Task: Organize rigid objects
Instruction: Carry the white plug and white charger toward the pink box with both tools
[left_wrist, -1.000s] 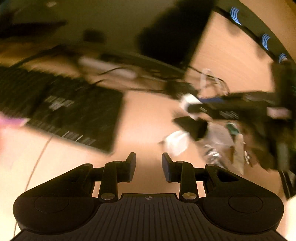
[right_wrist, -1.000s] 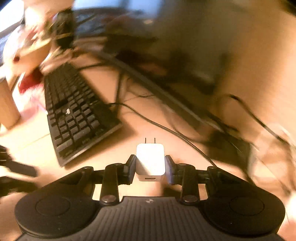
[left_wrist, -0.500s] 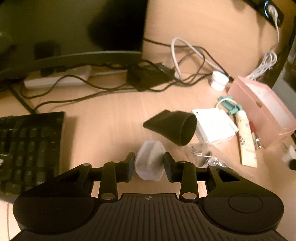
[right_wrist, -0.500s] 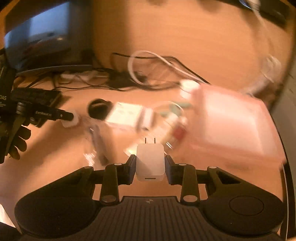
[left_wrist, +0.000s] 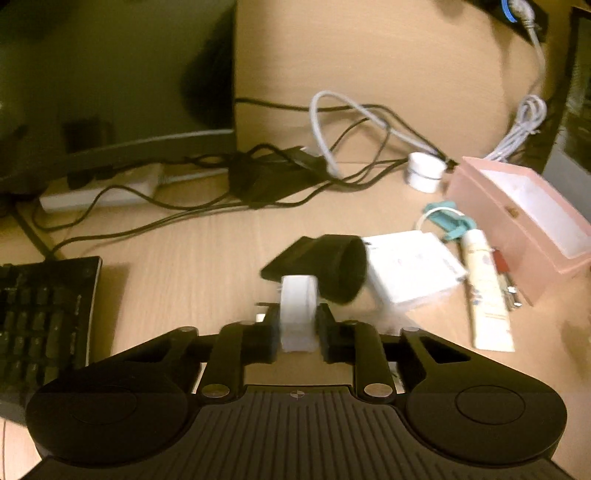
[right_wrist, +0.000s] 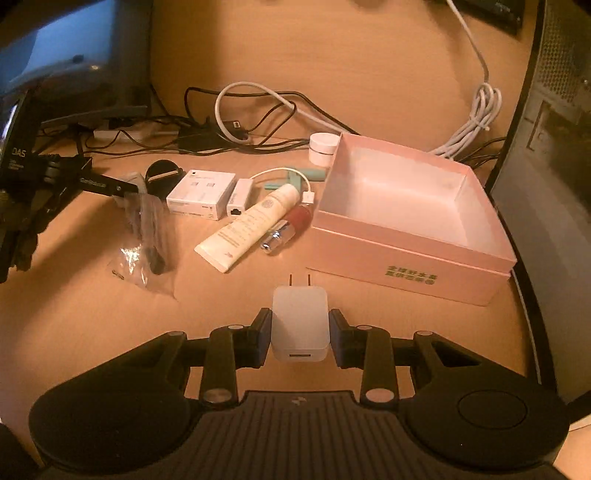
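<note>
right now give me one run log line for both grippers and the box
left gripper: closing on small white object | right gripper: shut on white charger | pink box: open, empty

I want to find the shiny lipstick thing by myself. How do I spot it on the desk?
Find the big open pink box on the wooden desk. Just left of its near corner lies a cream tube, slanted. The lipstick lies squeezed between that tube and the box: it is short, with a dark red body and a shiny silver end, the only metallic-looking thing there.
</note>
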